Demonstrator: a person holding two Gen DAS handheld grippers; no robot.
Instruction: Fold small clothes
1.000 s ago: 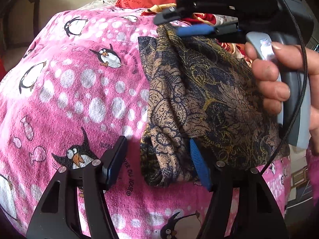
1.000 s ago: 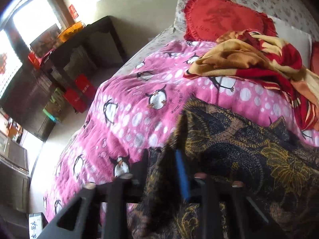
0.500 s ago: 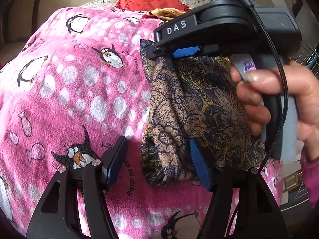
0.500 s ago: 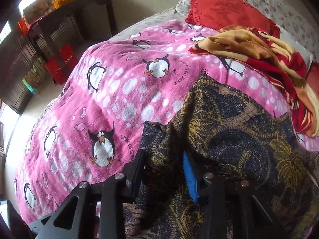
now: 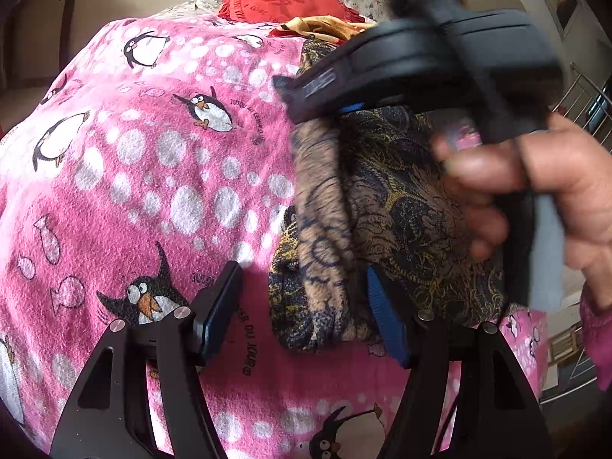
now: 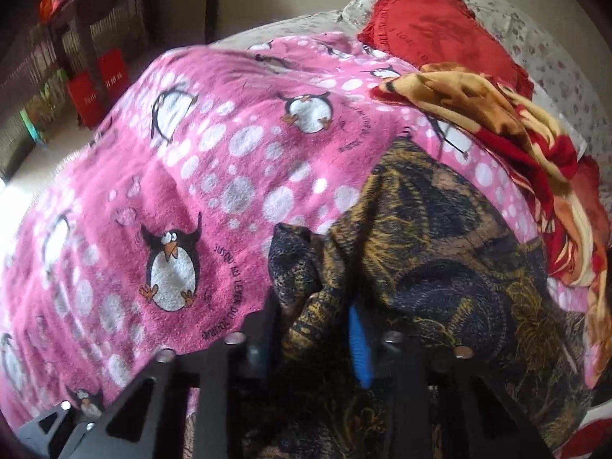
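A dark cloth [image 5: 401,199] with a gold and tan floral print lies on the pink penguin blanket [image 5: 153,191]. My left gripper [image 5: 302,313] stands open over the cloth's near corner. Its blue pad rests against the fabric and the other pad is clear of it. A hand [image 5: 554,191] holds my right gripper [image 5: 317,114] at the cloth's far left edge, where a tan fold rises to its tips. In the right wrist view the cloth [image 6: 440,252] is bunched between the pads of my right gripper [image 6: 311,336], whose jaws are closing on it.
A crumpled red and yellow cloth [image 6: 497,122] lies behind the dark one, in front of a red heart pillow [image 6: 432,26]. The blanket [image 6: 229,153] spreads wide to the left. Dark furniture with red boxes [image 6: 95,76] stands beyond the bed's edge.
My right gripper has tipped down onto the cloth's far left edge and its jaws have narrowed around a bunch of fabric, which now rises as a fold. My left gripper has kept still.
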